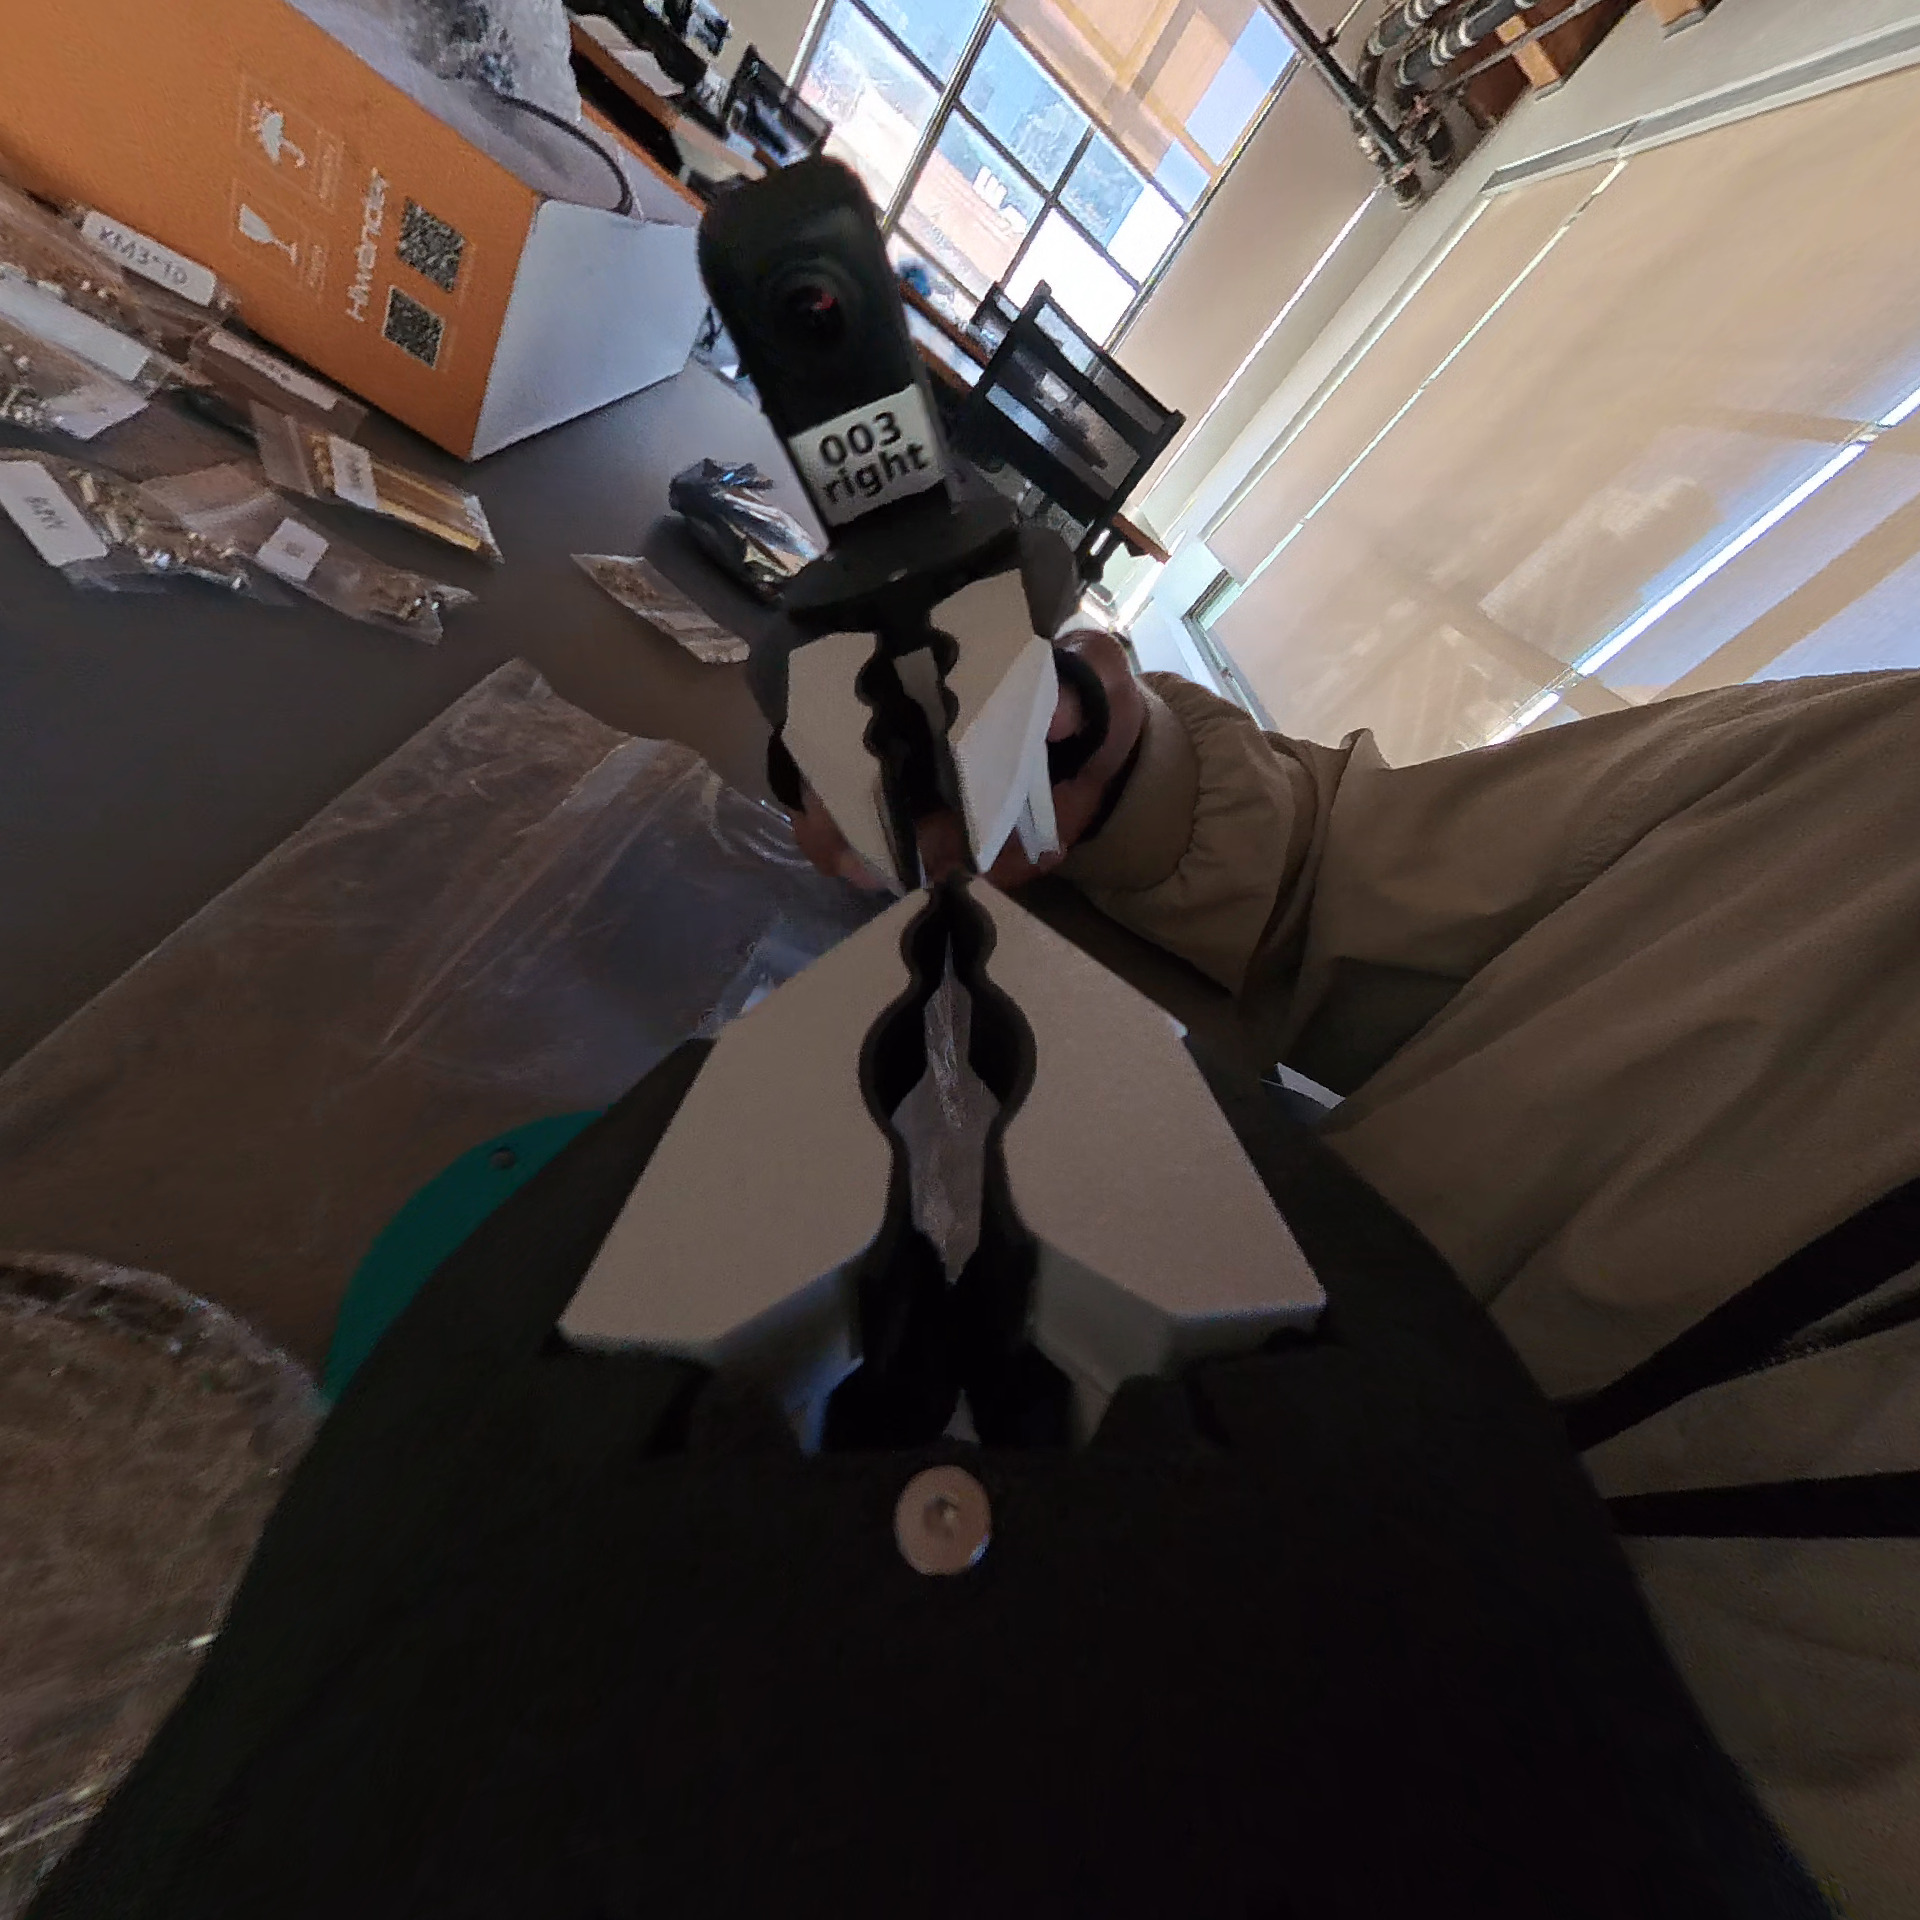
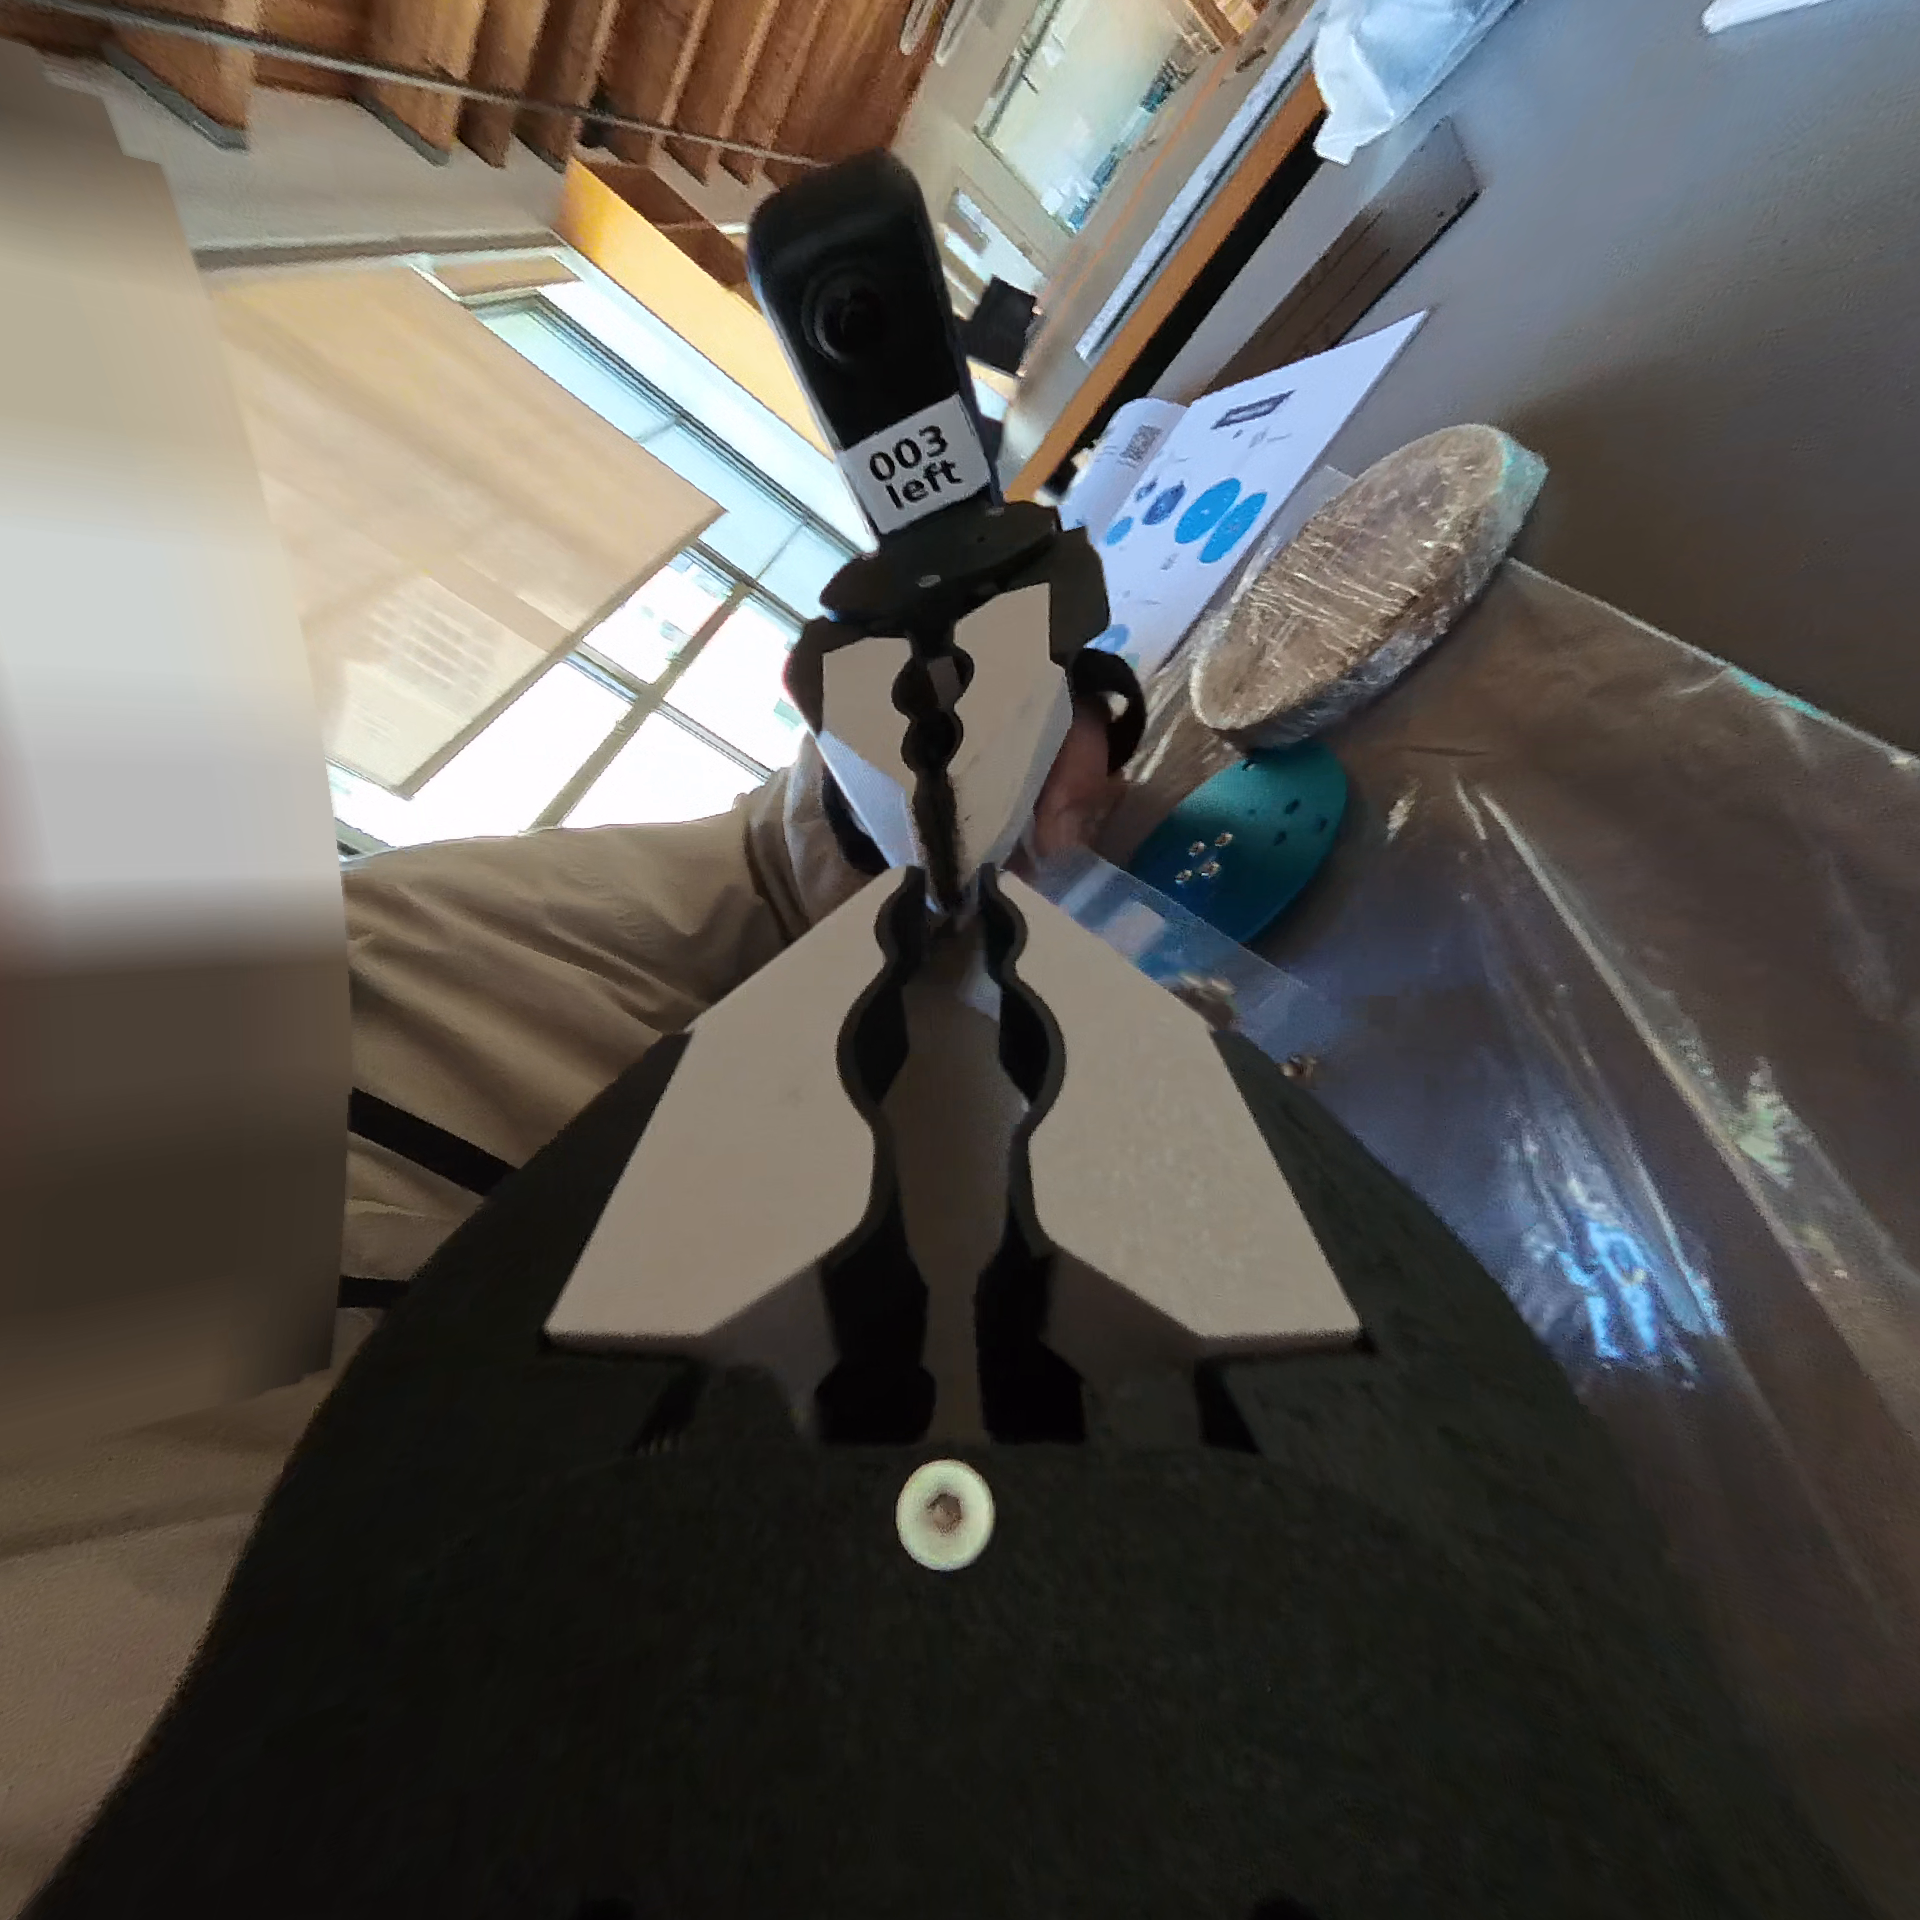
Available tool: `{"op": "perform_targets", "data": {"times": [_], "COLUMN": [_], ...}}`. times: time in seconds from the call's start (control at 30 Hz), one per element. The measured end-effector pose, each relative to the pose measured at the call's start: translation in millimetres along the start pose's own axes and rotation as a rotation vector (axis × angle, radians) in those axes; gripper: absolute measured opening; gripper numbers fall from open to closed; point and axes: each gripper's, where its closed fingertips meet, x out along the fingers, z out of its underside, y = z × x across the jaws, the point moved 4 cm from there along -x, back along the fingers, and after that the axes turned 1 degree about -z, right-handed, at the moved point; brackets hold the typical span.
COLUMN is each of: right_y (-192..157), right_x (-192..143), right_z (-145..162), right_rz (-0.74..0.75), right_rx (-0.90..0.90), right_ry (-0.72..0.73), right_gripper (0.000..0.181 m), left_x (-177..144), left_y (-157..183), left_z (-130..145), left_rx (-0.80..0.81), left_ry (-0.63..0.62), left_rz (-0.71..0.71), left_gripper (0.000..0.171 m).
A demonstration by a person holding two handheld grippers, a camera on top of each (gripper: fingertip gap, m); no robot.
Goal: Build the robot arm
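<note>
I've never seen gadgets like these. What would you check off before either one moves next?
1. Left hand-held gripper grip: shut on the clear plastic bag. Ok.
2. Right hand-held gripper grip: shut on the same bag, tip to tip with the left one. Ok.
3. Bag closed: small metal pieces show inside, but the seal is hidden. Cannot tell.
4. Room nearby: teal disc and wrapped round stack lie close by. Not ok.
5. Beige sleeve away from both fingertips. Ok.
</note>
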Motion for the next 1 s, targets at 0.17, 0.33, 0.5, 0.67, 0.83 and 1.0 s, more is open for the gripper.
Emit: {"op": "perform_targets", "data": {"times": [0.17,0.33,0.5,0.67,0.83,1.0], "right_y": [-1,9,8,6,11,3], "right_x": [-1,-9,19,31,43,46], "right_z": [0,5,22,25,7,7], "right_rz": [-0.046,0.189,0.462,0.58,0.439,0.366], "right_rx": [0.067,-0.143,-0.769,-1.028,-0.925,-0.78], "right_ry": [0.001,-0.147,-0.316,-0.455,-0.507,-0.443], "right_gripper": [0.017,0.022,0.047,0.06,0.057,0.038], "left_x": [0,-13,-28,-32,-49,-73], "left_y": [9,-2,-28,-24,-24,-28], "left_z": [-3,-16,-18,-18,-34,-55], "left_rx": [0.11,0.155,0.122,0.076,0.252,0.447], "left_ry": [0.007,0.027,-0.041,-0.098,-0.076,0.0], "left_rz": [-0.006,-0.129,-0.298,-0.28,-0.483,-0.708], "left_gripper": [0.0,0.0,0.002,0.02,0.026,0.025]}}
